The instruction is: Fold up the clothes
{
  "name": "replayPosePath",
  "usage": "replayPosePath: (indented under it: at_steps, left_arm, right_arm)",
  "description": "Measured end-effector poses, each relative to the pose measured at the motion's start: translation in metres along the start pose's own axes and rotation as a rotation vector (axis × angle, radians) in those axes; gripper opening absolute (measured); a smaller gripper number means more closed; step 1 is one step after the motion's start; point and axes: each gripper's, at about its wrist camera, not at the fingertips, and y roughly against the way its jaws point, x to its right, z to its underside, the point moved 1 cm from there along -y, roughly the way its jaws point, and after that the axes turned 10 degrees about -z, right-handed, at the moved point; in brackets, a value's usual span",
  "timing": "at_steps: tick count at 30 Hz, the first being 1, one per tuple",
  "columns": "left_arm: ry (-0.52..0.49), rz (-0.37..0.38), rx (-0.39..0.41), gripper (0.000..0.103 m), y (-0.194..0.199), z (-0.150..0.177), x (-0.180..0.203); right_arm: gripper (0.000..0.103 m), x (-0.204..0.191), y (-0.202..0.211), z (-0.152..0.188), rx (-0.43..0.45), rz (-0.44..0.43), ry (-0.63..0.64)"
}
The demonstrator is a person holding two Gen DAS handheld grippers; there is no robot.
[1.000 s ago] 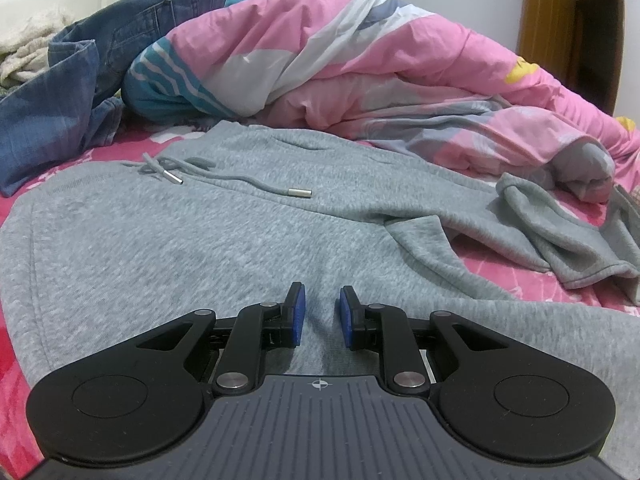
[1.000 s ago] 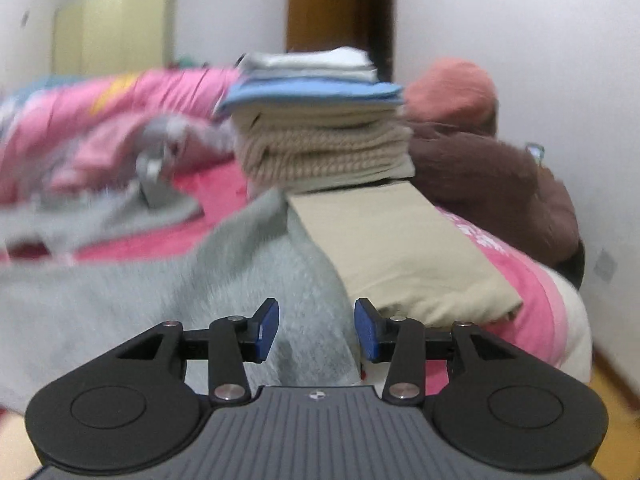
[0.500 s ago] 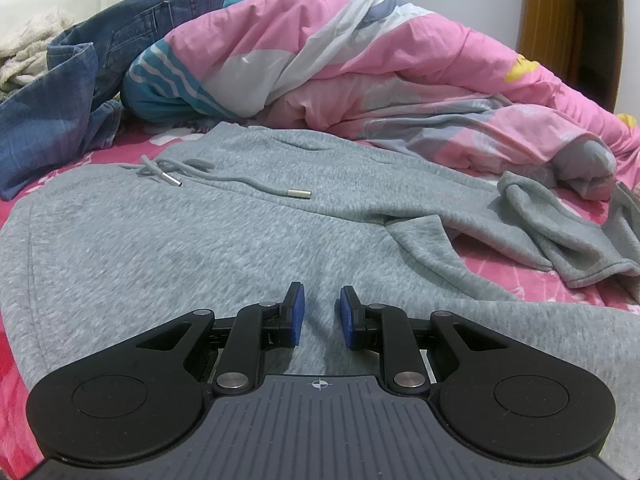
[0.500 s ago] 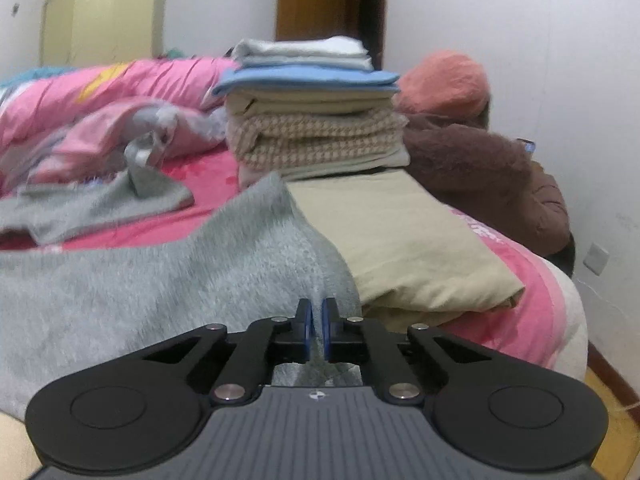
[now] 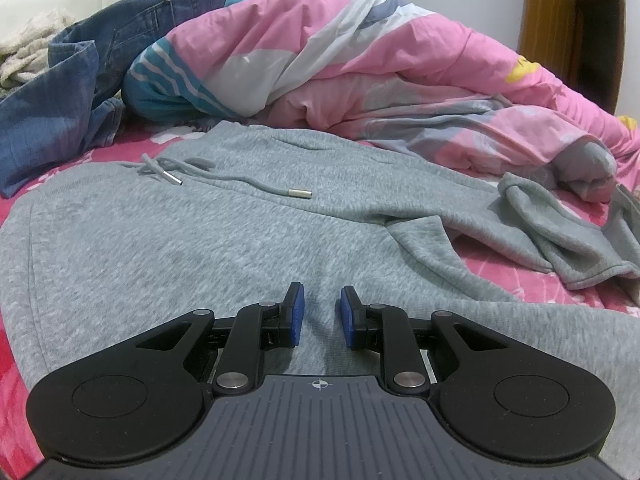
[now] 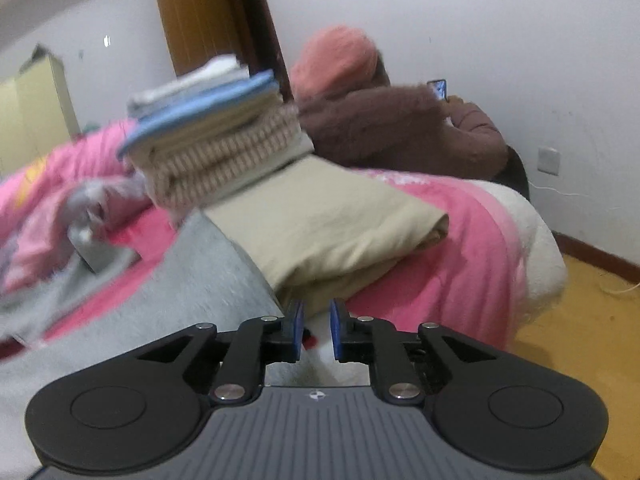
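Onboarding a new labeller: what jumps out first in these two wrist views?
The grey fleece sweatpants with metal-tipped drawstrings, spread flat across the pink bed, fill the left wrist view, with the open left claw just above them. Behind lies a bunched pink, white and teal quilt. In the blurred right wrist view, a tall stack of folded clothes sits on a folded beige cloth, beyond the open right claw.

Fleecy matt grey sweatpants (image 5: 224,240), shiny metal cord tips (image 5: 300,193), coarse blue denim jeans (image 5: 60,108).
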Motion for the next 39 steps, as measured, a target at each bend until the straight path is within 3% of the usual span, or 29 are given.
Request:
replayPosePath:
  at_steps: [3,7,11,15,18,20,25,32,34,39]
  left_arm:
    - [0.020,0.004,-0.007,0.021,0.000,-0.001,-0.002]
    - [0.068,0.030,-0.021,0.021,0.000,-0.002,-0.010]
    - [0.097,0.052,-0.025,0.023,0.002,-0.003,-0.018]
    - [0.118,0.065,-0.014,0.027,0.005,-0.004,-0.027]
    - [0.137,0.061,0.011,0.029,0.011,-0.003,-0.039]
    - [0.158,0.053,0.025,0.030,0.014,-0.003,-0.050]
    - [0.235,0.031,0.063,0.032,0.024,-0.001,-0.083]
    - [0.371,0.007,0.057,0.034,0.058,0.020,-0.125]
    - [0.379,0.014,0.057,0.034,0.073,0.029,-0.127]
    - [0.264,0.006,0.110,0.035,0.106,0.041,-0.106]
  right_arm:
    - [0.016,-0.023,0.015,-0.004,0.007,-0.089,0.058]
    - [0.017,-0.078,0.020,-0.003,-0.050,-0.273,0.160]
    - [0.030,-0.144,0.014,0.013,-0.177,-0.483,0.244]
    - [0.031,-0.210,-0.006,0.050,-0.361,-0.619,0.331]
    - [0.031,-0.241,-0.027,0.089,-0.499,-0.626,0.378]
    - [0.031,-0.245,-0.038,0.115,-0.570,-0.571,0.403]
    - [0.044,-0.224,-0.017,0.132,-0.639,-0.588,0.314]
    - [0.045,-0.206,0.001,0.129,-0.612,-0.671,0.159]
    - [0.045,-0.214,0.007,0.122,-0.570,-0.733,0.175]
    - [0.045,-0.265,0.004,0.108,-0.445,-0.894,0.286]
